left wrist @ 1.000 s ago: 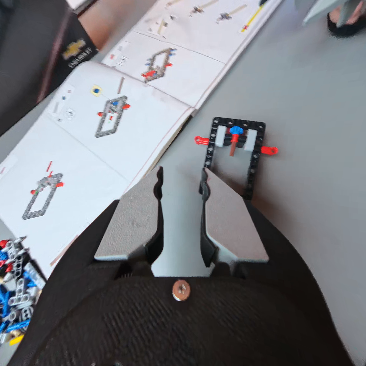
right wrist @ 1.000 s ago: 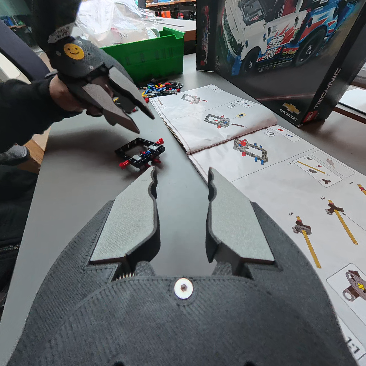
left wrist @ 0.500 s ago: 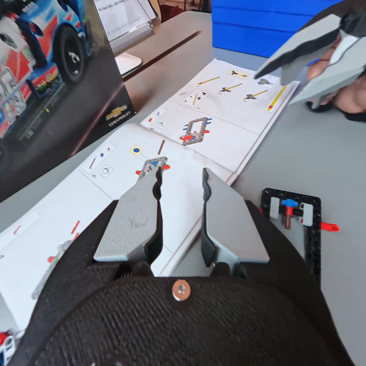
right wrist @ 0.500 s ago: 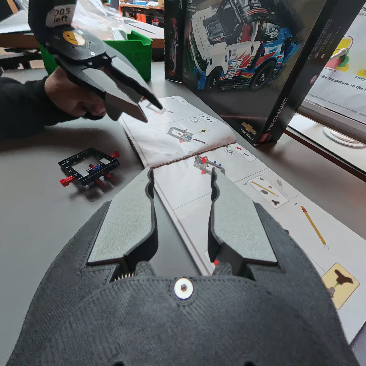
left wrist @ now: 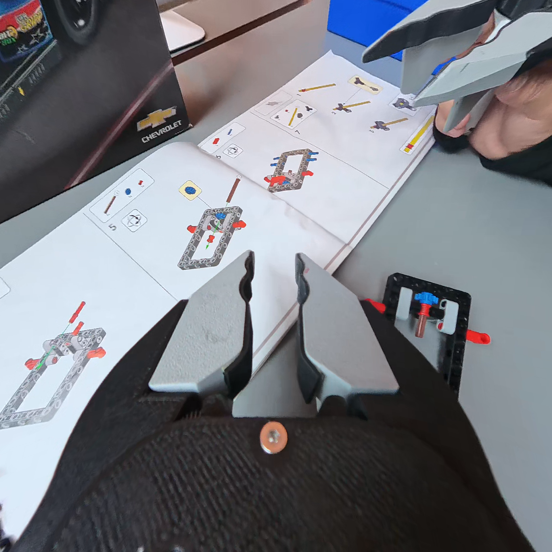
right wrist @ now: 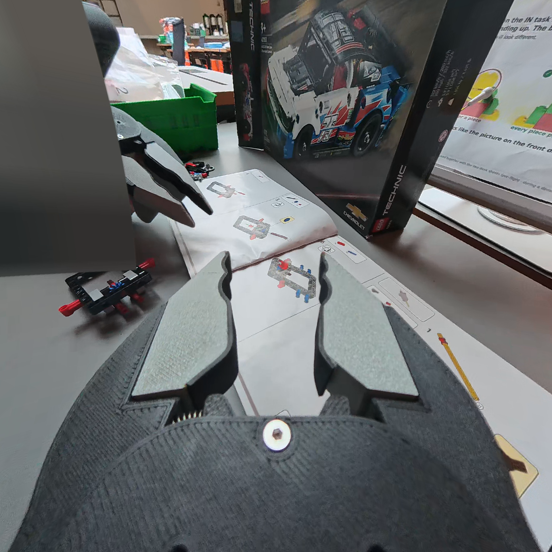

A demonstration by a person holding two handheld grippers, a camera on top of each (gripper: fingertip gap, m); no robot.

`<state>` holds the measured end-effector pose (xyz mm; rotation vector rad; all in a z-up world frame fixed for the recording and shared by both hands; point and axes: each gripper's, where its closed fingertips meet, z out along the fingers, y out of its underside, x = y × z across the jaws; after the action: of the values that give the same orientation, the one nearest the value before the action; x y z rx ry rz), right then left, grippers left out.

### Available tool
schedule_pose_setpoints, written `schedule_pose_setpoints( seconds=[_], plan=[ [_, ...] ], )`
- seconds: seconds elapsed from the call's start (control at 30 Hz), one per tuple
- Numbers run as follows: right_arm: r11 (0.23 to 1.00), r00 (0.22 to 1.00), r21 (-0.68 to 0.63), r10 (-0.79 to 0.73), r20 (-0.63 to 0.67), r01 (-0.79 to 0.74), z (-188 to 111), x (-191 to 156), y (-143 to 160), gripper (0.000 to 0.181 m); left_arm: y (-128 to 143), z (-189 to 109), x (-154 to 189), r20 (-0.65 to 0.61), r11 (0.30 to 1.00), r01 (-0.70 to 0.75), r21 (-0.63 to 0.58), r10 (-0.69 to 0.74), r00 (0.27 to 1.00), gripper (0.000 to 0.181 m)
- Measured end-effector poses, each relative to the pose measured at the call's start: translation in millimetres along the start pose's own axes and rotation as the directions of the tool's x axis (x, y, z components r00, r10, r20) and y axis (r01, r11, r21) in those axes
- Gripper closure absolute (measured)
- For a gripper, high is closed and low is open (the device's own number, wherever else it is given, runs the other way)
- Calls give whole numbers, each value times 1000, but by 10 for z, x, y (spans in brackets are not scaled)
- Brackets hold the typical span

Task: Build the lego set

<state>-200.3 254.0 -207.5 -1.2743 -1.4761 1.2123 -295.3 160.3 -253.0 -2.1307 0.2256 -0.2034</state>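
A black rectangular lego frame point(left wrist: 460, 325) with grey blocks, a blue gear, a brown axle and red pins lies flat on the grey table, just right of the open instruction booklet point(left wrist: 167, 286). My left gripper point(left wrist: 274, 263) is open and empty, held over the booklet's right edge, with the frame to its right. My right gripper point(right wrist: 274, 263) is open and empty over the booklet's far page point(right wrist: 268, 322). The frame shows at the left of the right wrist view point(right wrist: 107, 291). The left gripper point(right wrist: 200, 218) hovers beyond it. The right gripper point(left wrist: 397, 80) shows at the top right of the left wrist view.
The black lego set box point(right wrist: 343, 104) stands upright behind the booklet. A green bin point(right wrist: 179, 119) with plastic bags stands at the back left. Several loose pieces point(right wrist: 198, 168) lie in front of it. A printed sheet point(right wrist: 507, 104) and a blue bin point(left wrist: 364, 27) stand farther off.
Both grippers have swung from the lego frame toward the booklet and moved closer to its pages. Both stay open and empty. The frame has not moved.
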Motion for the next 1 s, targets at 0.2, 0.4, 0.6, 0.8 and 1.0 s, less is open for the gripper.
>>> schedule_pose_setpoints(
  seconds=[0.2, 0.4, 0.6, 0.8, 1.0],
  plan=[
    [1000, 999, 2, 16, 29, -16, -9, -46, -2, 120, -7, -45, -55, 39, 1000, -19, 9, 19, 999, 167],
    [999, 999, 24, 26, 36, -27, -26, -55, -35, 119, 12, -67, -68, 38, 1000, 3, 3, -3, 999, 167],
    [998, 999, 59, 18, 32, -20, -57, -60, -100, 121, 28, -89, -74, 40, 1000, 9, -2, -9, 999, 167],
    [997, 1000, 71, 10, 20, -12, -81, -47, -125, 123, 39, -105, -87, 36, 1000, 28, 0, -28, 999, 167],
    [996, 1000, 93, 12, 11, -13, -133, -25, -166, 124, 56, -81, -67, 27, 1000, 25, -5, -25, 999, 168]
  ],
)
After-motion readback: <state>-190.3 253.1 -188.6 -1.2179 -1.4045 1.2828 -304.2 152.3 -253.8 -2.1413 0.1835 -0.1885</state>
